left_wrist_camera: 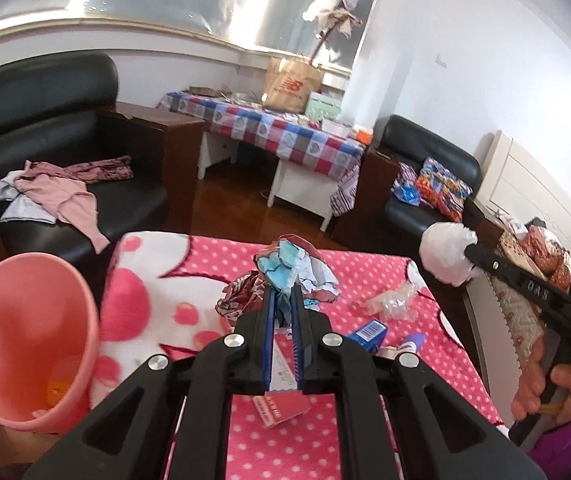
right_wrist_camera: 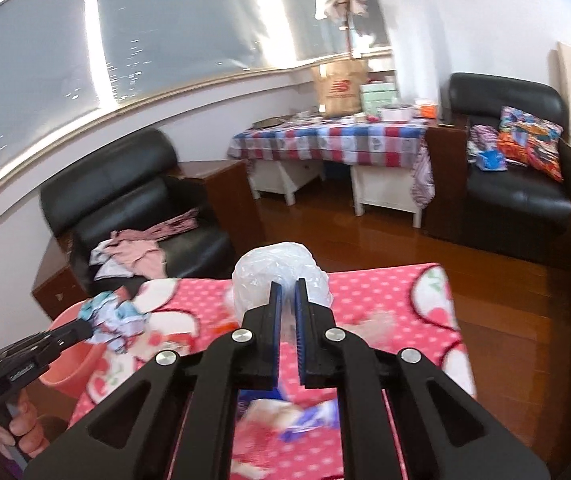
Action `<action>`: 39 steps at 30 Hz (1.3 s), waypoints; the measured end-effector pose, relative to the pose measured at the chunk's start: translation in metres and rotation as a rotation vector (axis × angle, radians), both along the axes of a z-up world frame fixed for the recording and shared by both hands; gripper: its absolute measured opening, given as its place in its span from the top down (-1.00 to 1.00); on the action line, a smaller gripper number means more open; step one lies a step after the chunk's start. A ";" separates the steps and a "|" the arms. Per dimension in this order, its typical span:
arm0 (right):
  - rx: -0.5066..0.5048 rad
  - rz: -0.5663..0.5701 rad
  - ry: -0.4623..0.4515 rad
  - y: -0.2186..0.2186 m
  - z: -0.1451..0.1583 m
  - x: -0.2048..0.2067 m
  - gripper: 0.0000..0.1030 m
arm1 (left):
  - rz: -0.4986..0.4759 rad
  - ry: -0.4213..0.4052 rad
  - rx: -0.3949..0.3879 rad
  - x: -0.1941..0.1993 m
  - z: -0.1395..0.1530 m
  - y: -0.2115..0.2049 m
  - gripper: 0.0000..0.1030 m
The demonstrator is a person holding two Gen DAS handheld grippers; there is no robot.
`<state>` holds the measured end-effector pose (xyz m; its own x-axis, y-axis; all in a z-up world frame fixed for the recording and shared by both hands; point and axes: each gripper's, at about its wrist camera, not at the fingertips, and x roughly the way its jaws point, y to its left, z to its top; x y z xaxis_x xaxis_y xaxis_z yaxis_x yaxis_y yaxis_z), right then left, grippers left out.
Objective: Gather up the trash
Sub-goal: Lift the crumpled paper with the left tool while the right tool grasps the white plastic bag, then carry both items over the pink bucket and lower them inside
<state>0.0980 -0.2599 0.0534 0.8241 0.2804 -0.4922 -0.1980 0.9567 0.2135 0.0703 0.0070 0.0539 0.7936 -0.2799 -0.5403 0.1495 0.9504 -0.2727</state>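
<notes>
Left gripper (left_wrist_camera: 281, 300) pinches crumpled wrappers (left_wrist_camera: 285, 268) above the desk (left_wrist_camera: 365, 272), right gripper (right_wrist_camera: 288, 292) pinches a white plastic bag (right_wrist_camera: 273, 268); carrying step, next swing both toward the pink bin (left_wrist_camera: 25, 332) at nine o'clock.

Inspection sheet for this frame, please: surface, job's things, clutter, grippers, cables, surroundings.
Surface: pink dotted blanket covering the table.
Job's things: pink bin at the table's left edge; crumpled wrappers; white plastic bag; clear plastic scrap, blue carton and red packet lying on the blanket.
Clutter: clothes on the black armchair.
Grippers: left gripper shut on the wrappers; right gripper shut on the bag.
Cables: nothing seen.
Surroundings: checked table, wooden floor.
</notes>
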 end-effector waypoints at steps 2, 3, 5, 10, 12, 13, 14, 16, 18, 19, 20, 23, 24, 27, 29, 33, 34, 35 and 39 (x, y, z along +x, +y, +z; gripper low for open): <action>0.003 0.035 0.000 0.015 0.001 -0.002 0.87 | 0.032 -0.007 0.001 -0.005 0.003 0.010 0.86; 0.005 0.053 0.000 0.023 0.001 -0.002 0.87 | 0.044 -0.010 0.002 -0.007 0.003 0.015 0.86; 0.006 0.094 -0.003 0.044 0.002 -0.004 0.87 | 0.071 -0.015 0.010 -0.013 0.005 0.025 0.86; 0.014 0.205 0.004 0.099 0.002 -0.005 0.87 | 0.163 -0.035 0.027 -0.031 0.008 0.059 0.86; 0.010 0.238 0.004 0.117 0.001 -0.006 0.87 | 0.208 -0.043 0.038 -0.038 0.009 0.073 0.86; 0.007 0.263 0.004 0.130 0.000 -0.006 0.87 | 0.228 -0.046 0.040 -0.041 0.009 0.080 0.86; 0.001 0.287 0.004 0.142 0.000 -0.007 0.87 | 0.255 -0.047 0.041 -0.046 0.009 0.090 0.86; -0.010 0.325 0.002 0.165 0.000 -0.009 0.87 | 0.292 -0.050 0.045 -0.054 0.008 0.105 0.86; -0.026 0.364 -0.002 0.189 -0.001 -0.011 0.87 | 0.329 -0.052 0.054 -0.061 0.008 0.119 0.86; -0.030 0.377 -0.002 0.198 -0.001 -0.013 0.87 | 0.348 -0.052 0.058 -0.066 0.008 0.128 0.86; -0.037 0.396 -0.001 0.210 -0.002 -0.014 0.87 | 0.368 -0.051 0.061 -0.070 0.007 0.137 0.86; -0.053 0.431 0.007 0.235 -0.005 -0.016 0.87 | 0.424 -0.038 0.078 -0.081 0.000 0.157 0.86; -0.058 0.443 0.016 0.245 -0.008 -0.015 0.87 | 0.437 -0.034 0.083 -0.083 -0.002 0.163 0.86; -0.070 0.469 0.044 0.268 -0.015 -0.016 0.87 | 0.476 -0.013 0.093 -0.091 -0.011 0.181 0.86; -0.077 0.489 0.071 0.284 -0.021 -0.017 0.87 | 0.491 0.007 0.094 -0.093 -0.018 0.192 0.86; -0.114 0.514 0.120 0.310 -0.039 -0.016 0.87 | 0.510 0.056 0.096 -0.092 -0.035 0.208 0.86; -0.125 0.520 0.133 0.315 -0.044 -0.016 0.87 | 0.509 0.065 0.096 -0.092 -0.039 0.211 0.86; -0.137 0.525 0.150 0.321 -0.050 -0.015 0.87 | 0.509 0.072 0.097 -0.091 -0.042 0.213 0.86; -0.169 0.536 0.204 0.338 -0.067 -0.011 0.87 | 0.508 0.112 0.101 -0.084 -0.054 0.219 0.86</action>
